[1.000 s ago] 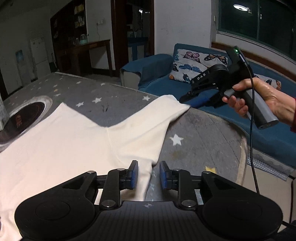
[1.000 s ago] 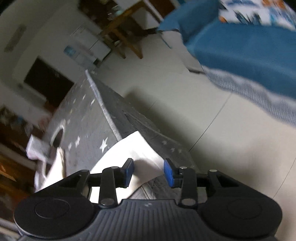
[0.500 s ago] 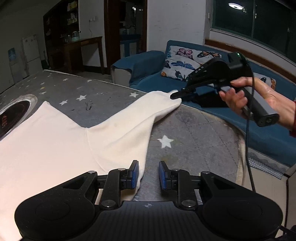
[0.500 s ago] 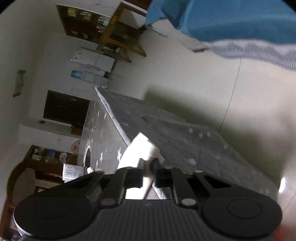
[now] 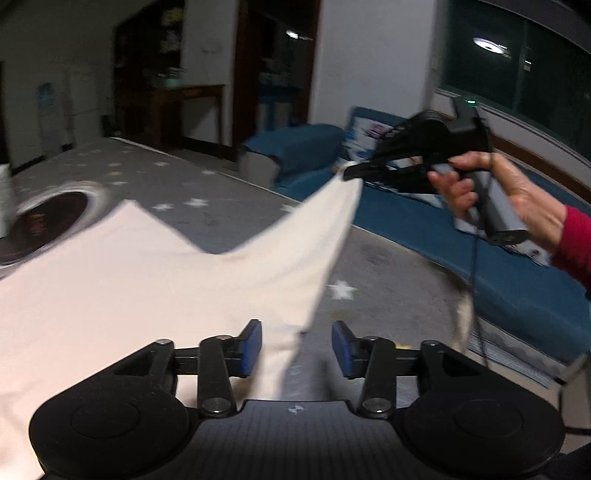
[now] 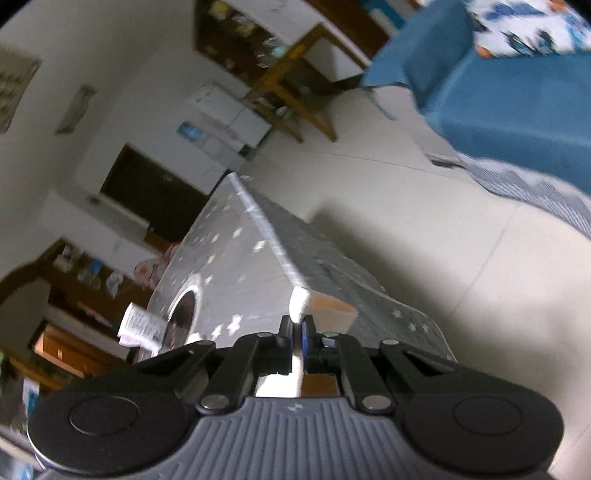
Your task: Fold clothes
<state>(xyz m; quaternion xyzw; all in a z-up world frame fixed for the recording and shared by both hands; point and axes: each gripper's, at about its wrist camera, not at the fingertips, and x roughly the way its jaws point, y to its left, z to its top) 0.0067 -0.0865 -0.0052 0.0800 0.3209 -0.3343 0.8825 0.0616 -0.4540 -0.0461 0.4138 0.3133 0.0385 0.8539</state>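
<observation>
My right gripper (image 5: 351, 173) pinches garment (image 5: 155, 266) sleeve, lifted off table (image 5: 388, 273) | left gripper (image 5: 297, 343) gapes | risk: thin pinch slips, sleeve drops.

I am standing at a grey star-printed table cover (image 5: 207, 218). A blue sofa (image 5: 424, 225) with a butterfly cushion (image 6: 528, 26) is sitting beyond it on pale floor tiles (image 6: 424, 221). A ceiling lamp (image 5: 489, 44) is reflecting in the dark window (image 5: 535, 74), and a wooden desk (image 5: 184, 107) is standing against white walls (image 5: 369, 55).
</observation>
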